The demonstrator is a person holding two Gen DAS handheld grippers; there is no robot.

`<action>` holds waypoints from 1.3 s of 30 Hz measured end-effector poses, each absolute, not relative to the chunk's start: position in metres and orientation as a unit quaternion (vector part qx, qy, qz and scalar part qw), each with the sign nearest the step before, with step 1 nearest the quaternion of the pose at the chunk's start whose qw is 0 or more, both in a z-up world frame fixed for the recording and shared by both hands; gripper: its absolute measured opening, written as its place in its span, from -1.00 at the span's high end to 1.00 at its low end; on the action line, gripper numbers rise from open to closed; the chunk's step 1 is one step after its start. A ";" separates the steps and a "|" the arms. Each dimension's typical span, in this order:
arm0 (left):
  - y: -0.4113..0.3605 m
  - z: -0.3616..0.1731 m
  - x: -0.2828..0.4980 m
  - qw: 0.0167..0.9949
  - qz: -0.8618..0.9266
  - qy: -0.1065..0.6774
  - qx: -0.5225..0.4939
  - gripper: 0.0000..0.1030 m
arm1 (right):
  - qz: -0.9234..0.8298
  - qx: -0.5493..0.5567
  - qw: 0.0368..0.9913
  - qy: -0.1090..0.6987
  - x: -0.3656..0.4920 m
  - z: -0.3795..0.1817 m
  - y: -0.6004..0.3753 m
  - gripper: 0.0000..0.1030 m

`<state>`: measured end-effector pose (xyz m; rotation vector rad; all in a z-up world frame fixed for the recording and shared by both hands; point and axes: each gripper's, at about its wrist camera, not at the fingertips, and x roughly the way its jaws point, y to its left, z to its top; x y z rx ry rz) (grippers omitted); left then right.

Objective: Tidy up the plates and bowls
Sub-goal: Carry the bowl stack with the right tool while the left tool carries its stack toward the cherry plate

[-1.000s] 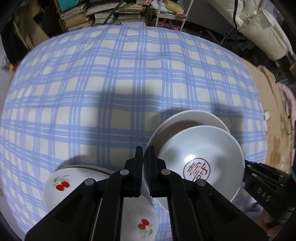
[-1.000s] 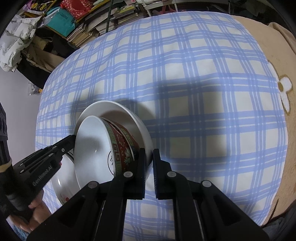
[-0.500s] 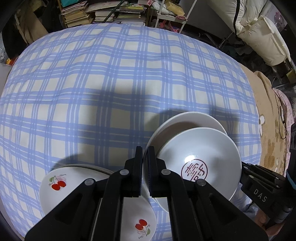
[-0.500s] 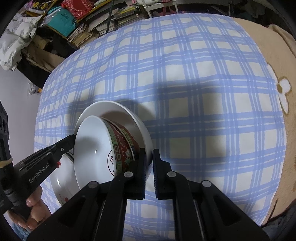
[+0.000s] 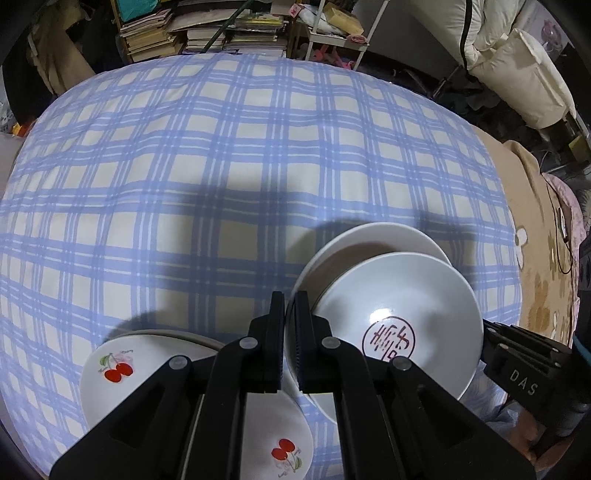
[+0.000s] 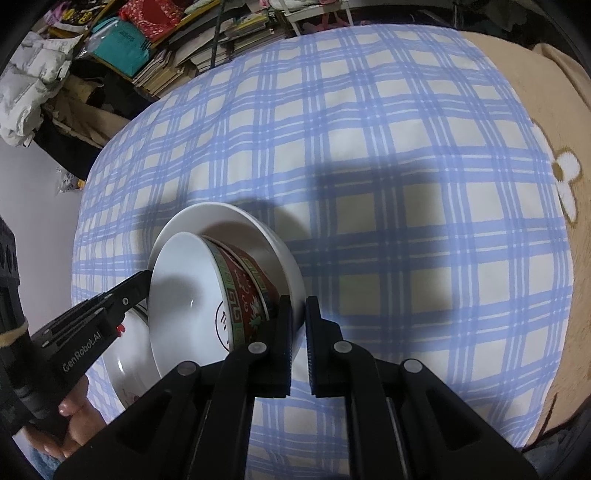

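A deep white plate (image 5: 369, 240) carries a bowl (image 5: 399, 317) that is white inside with a red character and red-and-green patterned outside (image 6: 243, 288). My left gripper (image 5: 290, 314) is shut on the plate's left rim. On the opposite rim of the white plate (image 6: 236, 218), my right gripper (image 6: 299, 314) is shut too. Each gripper shows in the other's view: the right gripper (image 5: 487, 332) at the bowl's right edge, the left gripper (image 6: 146, 278) at its left. A cherry-print plate (image 5: 110, 369) lies on a stack at the lower left, also partly seen below the left gripper (image 6: 125, 373).
A blue-and-white checked cloth (image 5: 221, 166) covers the soft surface, with a tan flowered blanket (image 6: 546, 129) along its right side. Stacks of books (image 5: 166, 33) and clutter lie beyond the far edge. A person's hand (image 6: 74, 424) holds the left gripper.
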<state>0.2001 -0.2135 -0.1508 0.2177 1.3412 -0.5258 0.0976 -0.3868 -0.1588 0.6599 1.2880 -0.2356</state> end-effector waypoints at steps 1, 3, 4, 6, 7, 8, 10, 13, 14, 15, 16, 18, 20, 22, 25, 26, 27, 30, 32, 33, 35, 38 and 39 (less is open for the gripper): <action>-0.213 -0.150 0.201 0.744 -0.241 0.615 0.099 0.95 | -0.107 0.300 0.745 0.587 0.097 -0.158 -0.386 0.79; -0.213 -0.148 0.202 0.742 -0.241 0.619 0.095 0.95 | -0.107 0.304 0.747 0.582 0.096 -0.157 -0.388 0.79; -0.214 -0.147 0.202 0.740 -0.243 0.619 0.098 0.95 | -0.107 0.308 0.746 0.580 0.095 -0.157 -0.389 0.79; -0.213 -0.146 0.200 0.740 -0.246 0.618 0.105 0.95 | -0.107 0.314 0.745 0.579 0.094 -0.156 -0.390 0.79; -0.214 -0.145 0.200 0.739 -0.246 0.617 0.109 0.95 | -0.107 0.313 0.746 0.578 0.094 -0.155 -0.390 0.79; -0.214 -0.144 0.199 0.739 -0.246 0.617 0.112 0.95 | -0.106 0.312 0.748 0.576 0.094 -0.154 -0.389 0.79; -0.213 -0.141 0.198 0.739 -0.248 0.616 0.115 0.95 | -0.105 0.315 0.748 0.574 0.093 -0.153 -0.390 0.79; -0.211 -0.133 0.200 0.743 -0.249 0.612 0.105 0.95 | -0.101 0.325 0.747 0.571 0.094 -0.150 -0.391 0.79; -0.210 -0.131 0.201 0.745 -0.248 0.611 0.105 0.95 | -0.096 0.328 0.746 0.572 0.094 -0.148 -0.392 0.78; -0.210 -0.128 0.201 0.746 -0.248 0.609 0.105 0.95 | -0.093 0.329 0.747 0.571 0.095 -0.147 -0.392 0.78; -0.209 -0.124 0.202 0.746 -0.248 0.609 0.104 0.95 | -0.091 0.328 0.748 0.569 0.096 -0.144 -0.392 0.78; -0.209 -0.118 0.202 0.749 -0.247 0.605 0.108 0.95 | -0.088 0.324 0.754 0.565 0.098 -0.138 -0.391 0.78; -0.210 -0.114 0.201 0.752 -0.243 0.603 0.110 0.95 | -0.087 0.327 0.754 0.563 0.099 -0.136 -0.391 0.78; -0.208 -0.111 0.201 0.753 -0.241 0.602 0.110 0.95 | -0.087 0.327 0.754 0.563 0.099 -0.133 -0.390 0.78; -0.203 -0.107 0.199 0.755 -0.240 0.601 0.107 0.95 | -0.087 0.317 0.758 0.563 0.098 -0.126 -0.385 0.78; -0.201 -0.106 0.199 0.755 -0.237 0.603 0.106 0.95 | -0.086 0.313 0.759 0.564 0.098 -0.124 -0.383 0.78; -0.200 -0.106 0.199 0.754 -0.234 0.604 0.106 0.95 | -0.086 0.308 0.759 0.567 0.099 -0.121 -0.379 0.78; -0.191 -0.101 0.196 0.756 -0.225 0.606 0.103 0.96 | -0.084 0.300 0.761 0.569 0.100 -0.116 -0.371 0.78; -0.185 -0.096 0.195 0.758 -0.223 0.605 0.097 0.96 | -0.082 0.300 0.761 0.569 0.099 -0.112 -0.366 0.78; -0.182 -0.093 0.195 0.759 -0.221 0.604 0.096 0.96 | -0.079 0.299 0.763 0.568 0.099 -0.109 -0.363 0.78; -0.173 -0.086 0.192 0.764 -0.217 0.601 0.091 0.95 | -0.076 0.297 0.764 0.567 0.099 -0.105 -0.357 0.78; -0.159 -0.081 0.189 0.766 -0.209 0.602 0.083 0.95 | -0.071 0.289 0.768 0.568 0.098 -0.099 -0.343 0.79; -0.154 -0.080 0.188 0.766 -0.207 0.603 0.080 0.95 | -0.067 0.284 0.769 0.569 0.099 -0.097 -0.337 0.79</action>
